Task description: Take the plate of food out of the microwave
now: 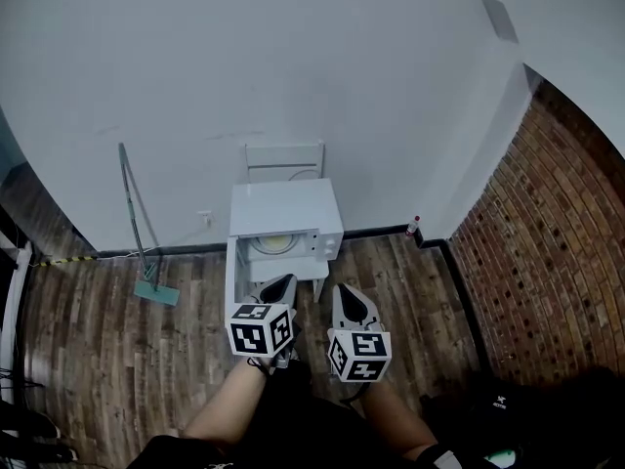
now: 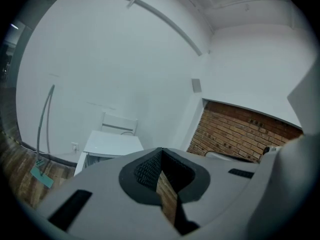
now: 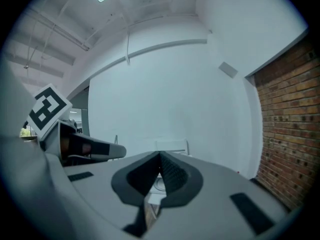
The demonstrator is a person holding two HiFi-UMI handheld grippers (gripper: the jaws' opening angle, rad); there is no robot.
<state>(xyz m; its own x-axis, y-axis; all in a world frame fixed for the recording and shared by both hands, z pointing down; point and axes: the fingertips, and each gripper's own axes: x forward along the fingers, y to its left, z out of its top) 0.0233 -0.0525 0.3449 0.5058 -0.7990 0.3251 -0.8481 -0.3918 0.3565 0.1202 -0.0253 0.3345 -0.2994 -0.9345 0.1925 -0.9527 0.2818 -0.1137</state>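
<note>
A white microwave (image 1: 285, 213) stands on a low white stand against the wall, with its door (image 1: 231, 270) swung open to the left. Inside it lies a pale plate of yellowish food (image 1: 276, 243). My left gripper (image 1: 283, 282) and right gripper (image 1: 345, 291) hover side by side in front of the microwave, well short of it, and point toward it. Both have their jaws shut with nothing between them. In the left gripper view the microwave (image 2: 112, 143) shows beyond the shut left gripper (image 2: 160, 152). In the right gripper view the shut right gripper (image 3: 160, 157) hides most of the microwave.
A mop (image 1: 138, 225) leans on the white wall to the left. A white chair (image 1: 284, 159) stands behind the microwave. A small bottle (image 1: 414, 226) sits in the corner by the brick wall (image 1: 552, 242). The floor is dark wood planks (image 1: 107, 330).
</note>
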